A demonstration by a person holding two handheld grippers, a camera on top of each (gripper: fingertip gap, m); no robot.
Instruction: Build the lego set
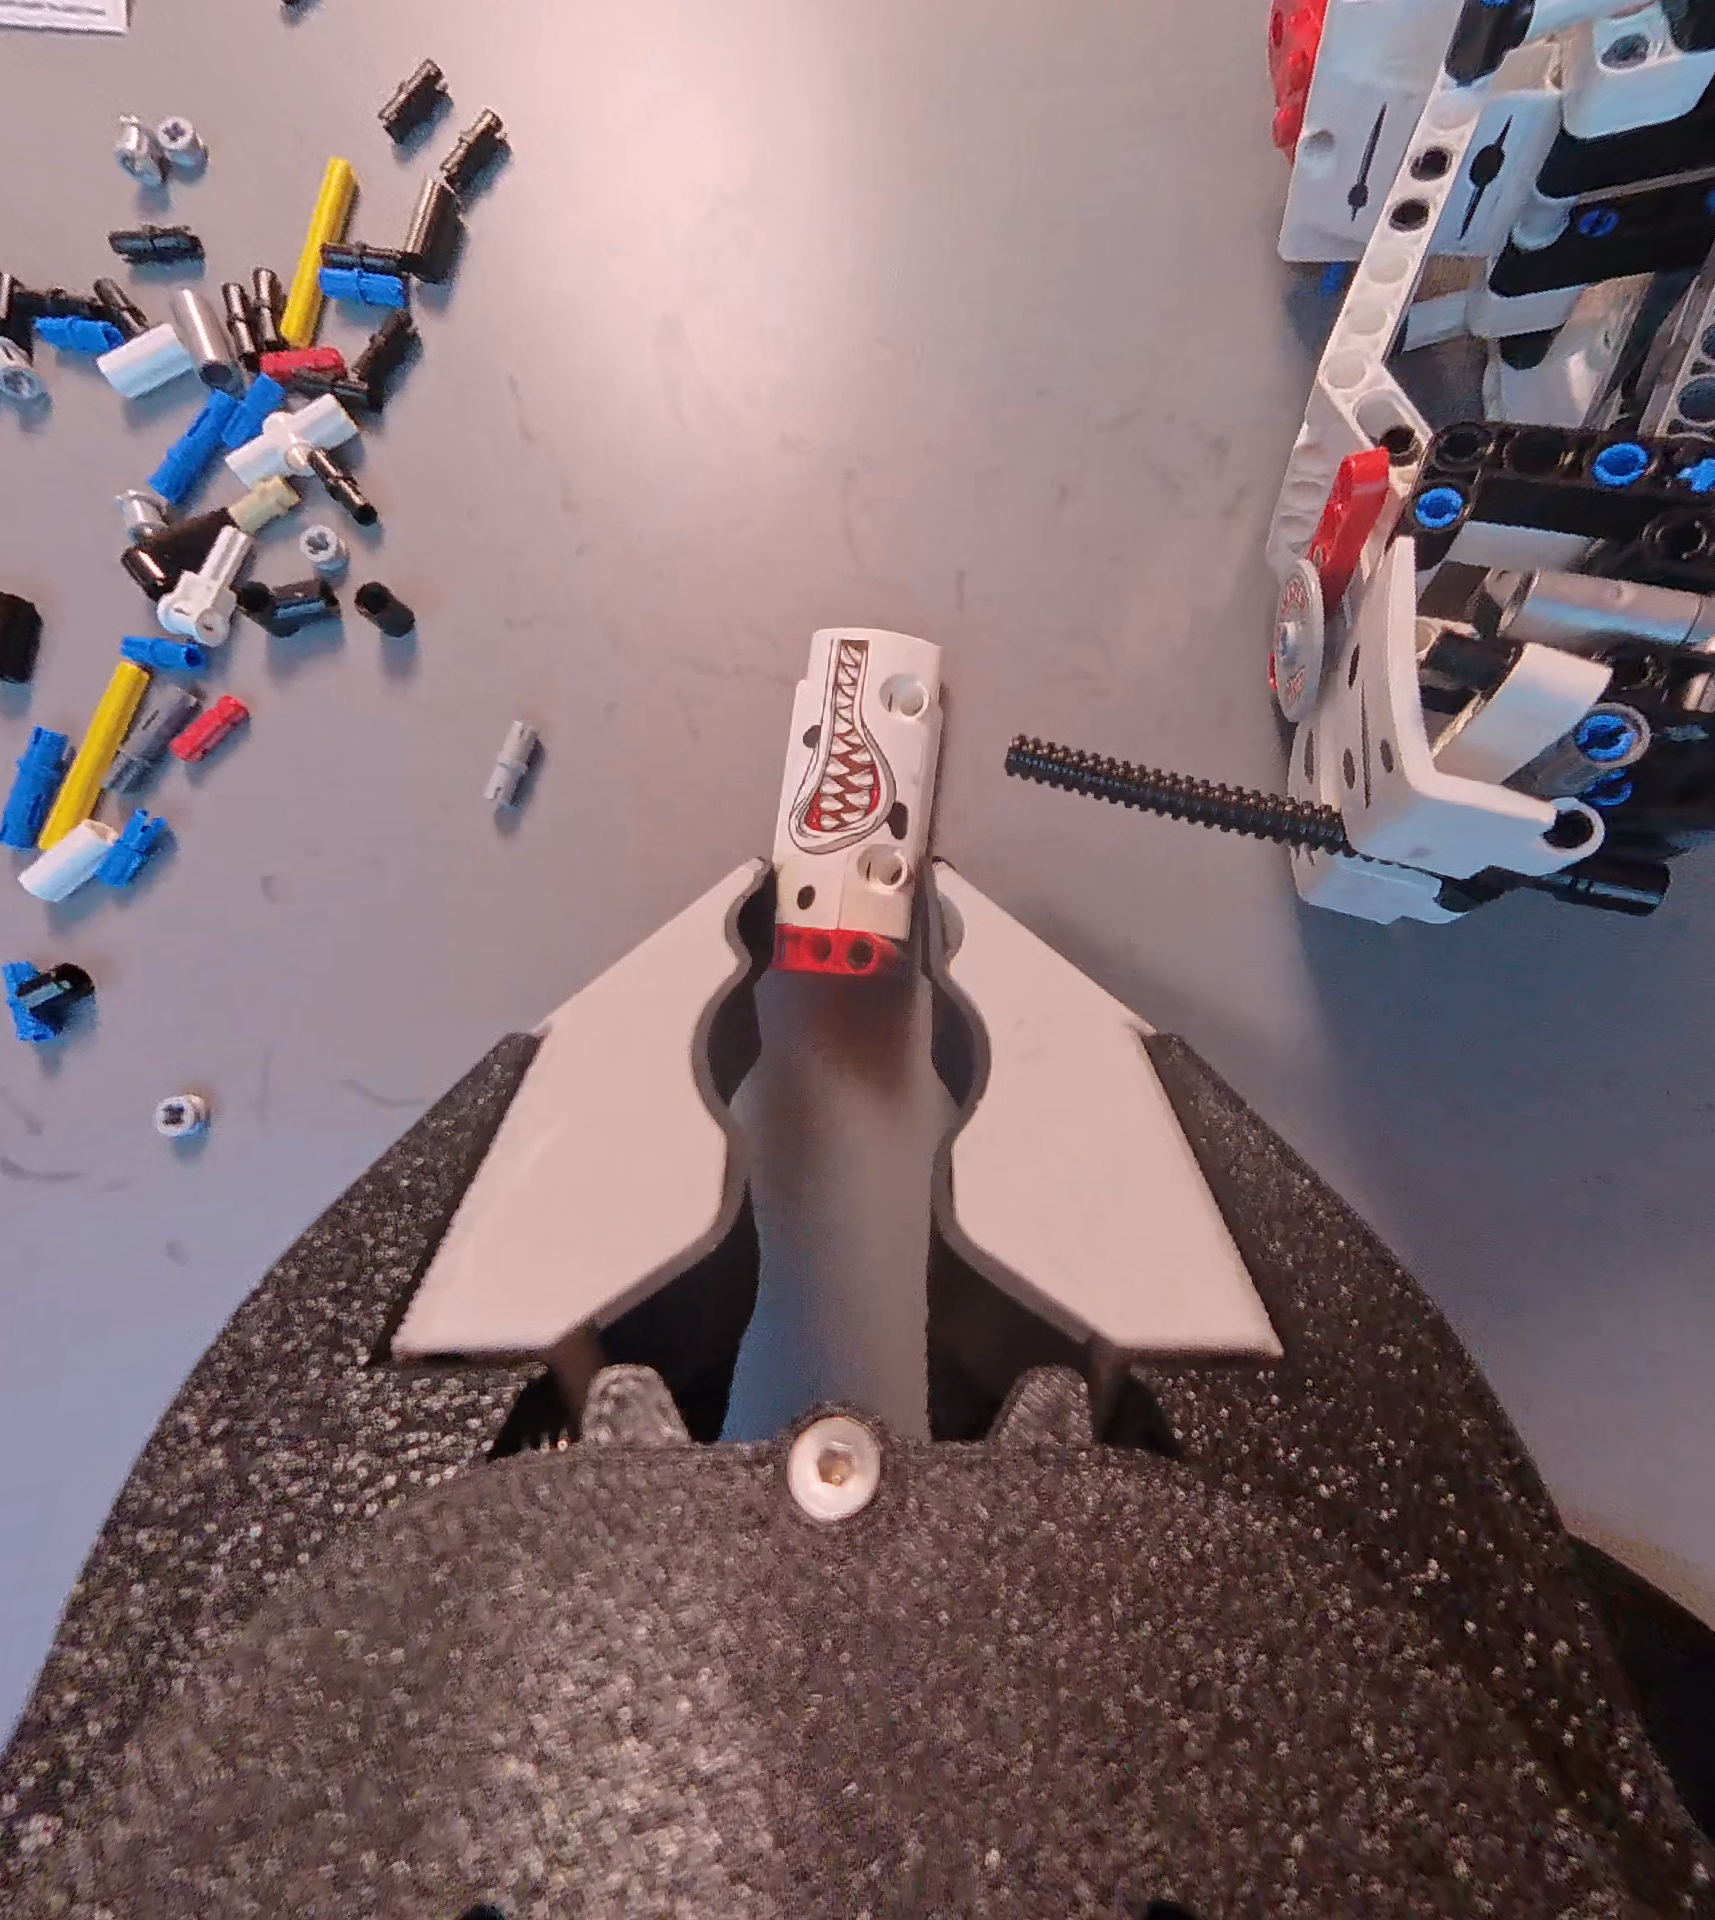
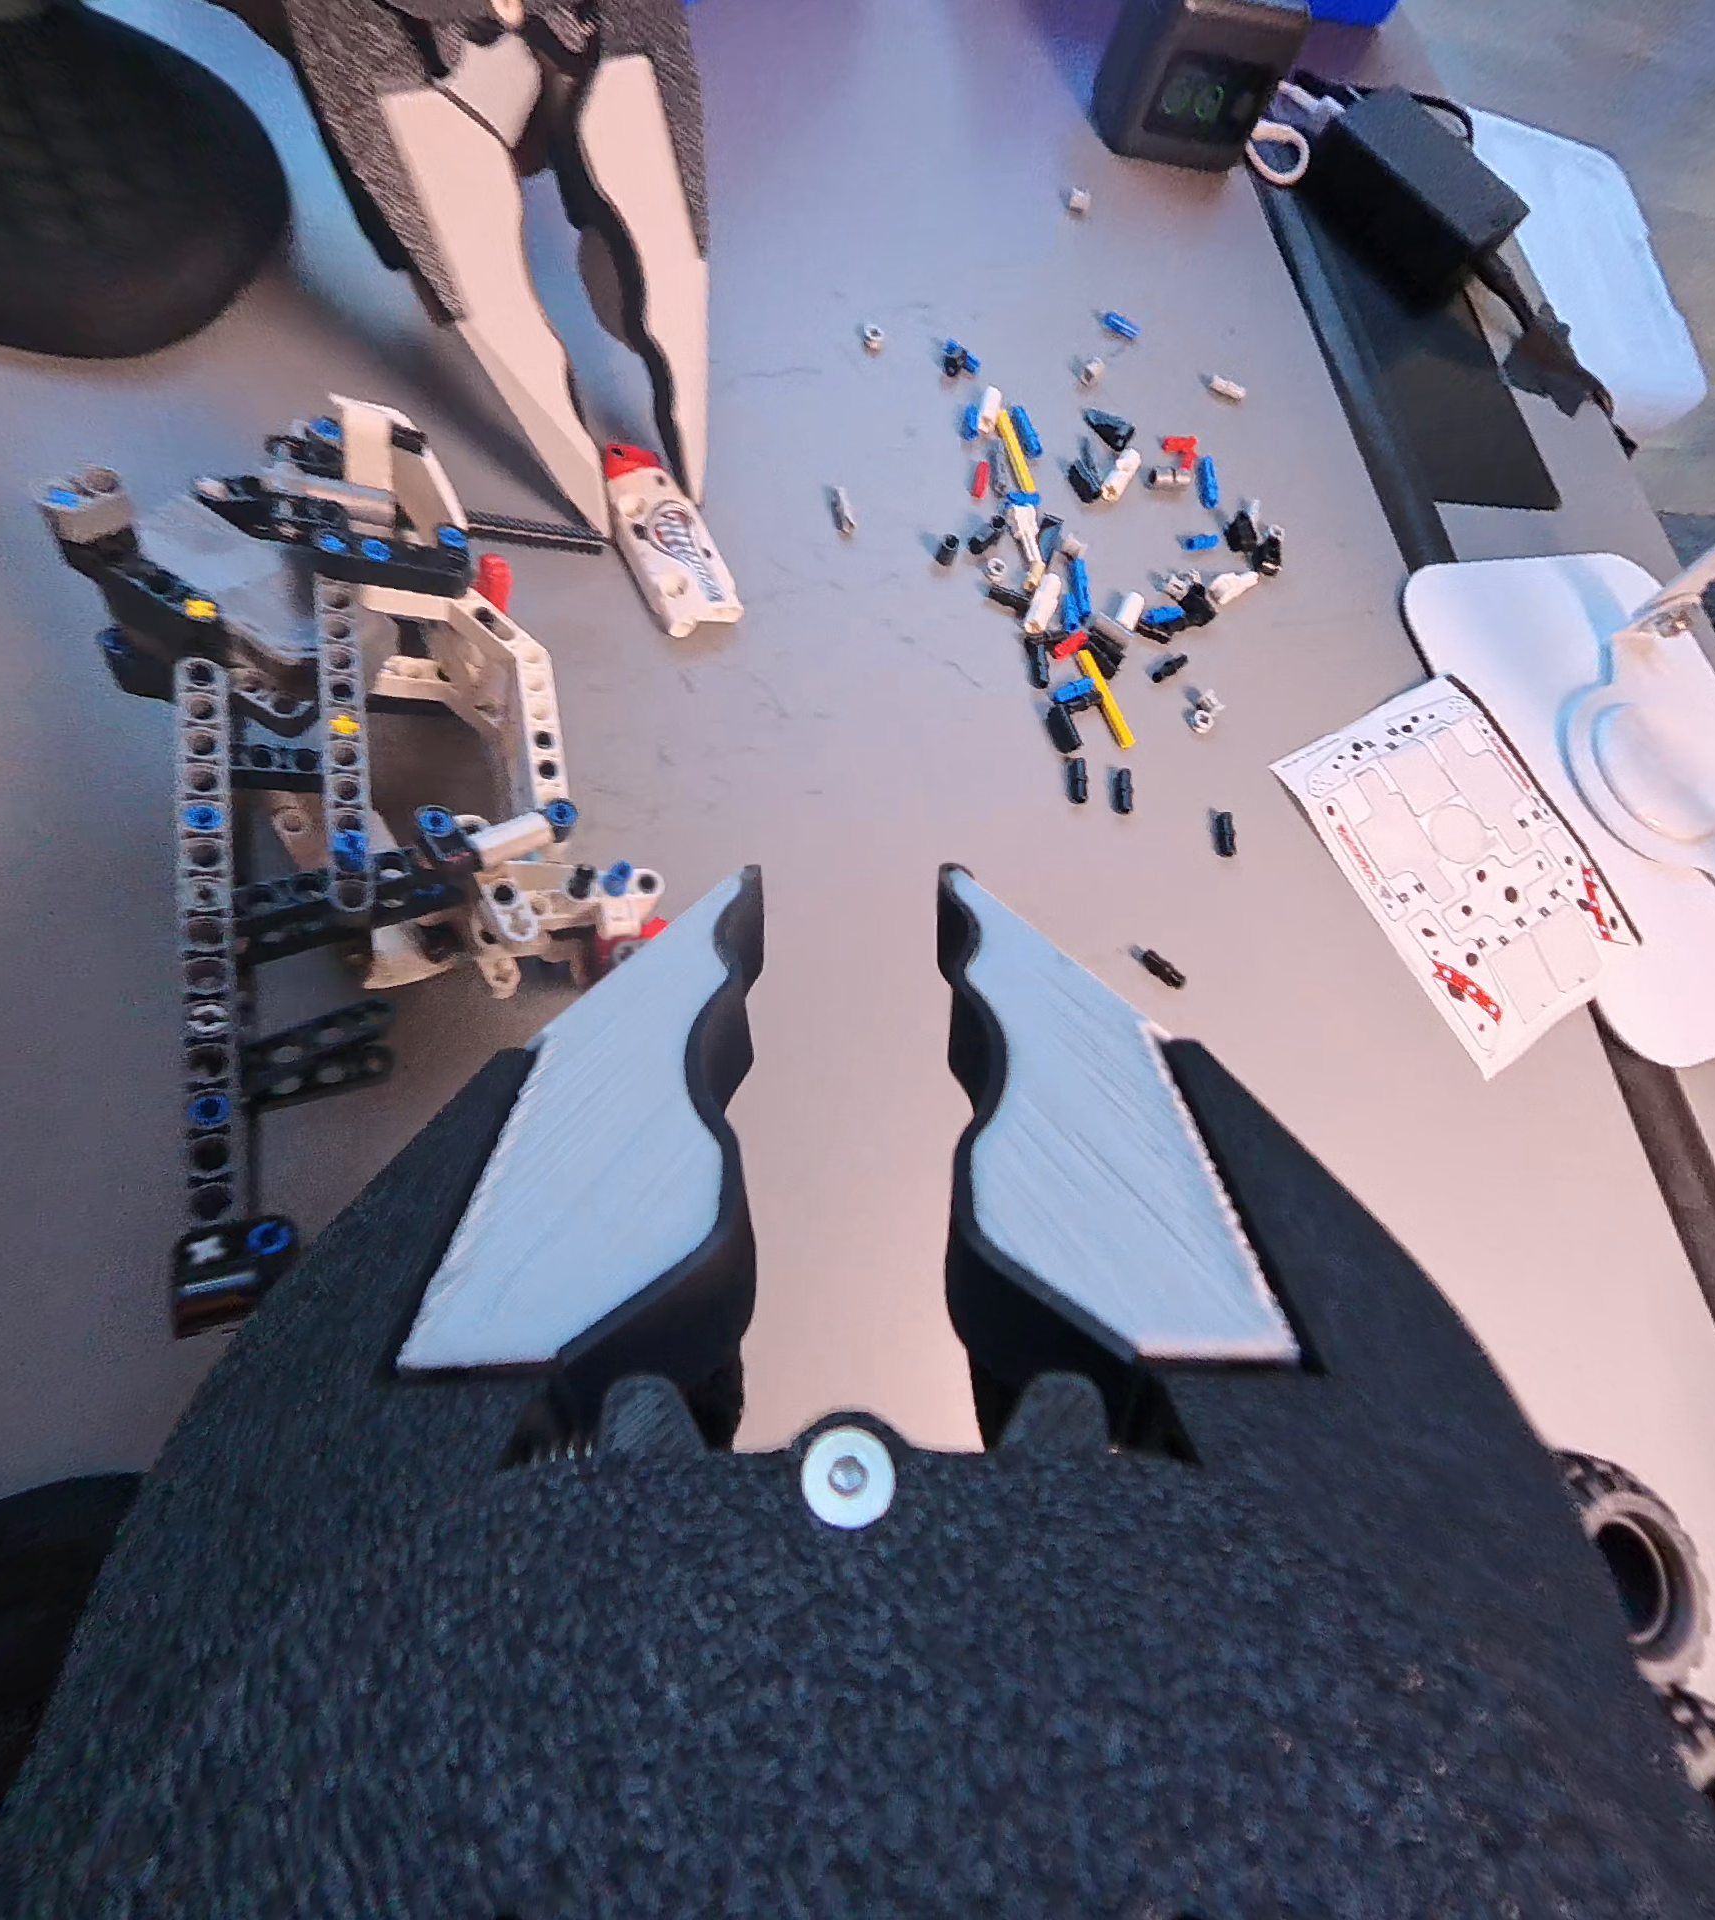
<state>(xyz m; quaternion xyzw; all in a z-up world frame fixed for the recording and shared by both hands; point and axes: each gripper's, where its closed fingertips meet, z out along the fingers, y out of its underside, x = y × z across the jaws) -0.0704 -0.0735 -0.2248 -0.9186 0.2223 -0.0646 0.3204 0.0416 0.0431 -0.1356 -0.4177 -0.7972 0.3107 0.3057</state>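
Note:
A white panel with a toothed-mouth sticker point(image 1: 858, 758) and a red beam at its near end lies on the grey table. My left gripper point(image 1: 850, 883) points down at it, its fingertips against both sides of the red end. The panel point(image 2: 681, 561) and left gripper point(image 2: 655, 494) also show in the right wrist view. The part-built white, black and grey model point(image 1: 1518, 520) stands to the right, with a black ribbed rod point(image 1: 1165, 790) sticking out towards the panel. My right gripper point(image 2: 850, 883) is open and empty above bare table, beside the model point(image 2: 344, 727).
Several loose pins and axles point(image 1: 209, 416) lie scattered at the left, also seen in the right wrist view point(image 2: 1092, 561). A sticker sheet point(image 2: 1455, 883), a white stand base point(image 2: 1663, 779), black tyres point(image 2: 1653, 1558) and a black device point(image 2: 1196, 83) sit along the table's right edge. Left tips to right tips: about 20 centimeters. My right tips are about 45 centimeters from the black device point(image 2: 1196, 83), my left tips only 35 centimeters.

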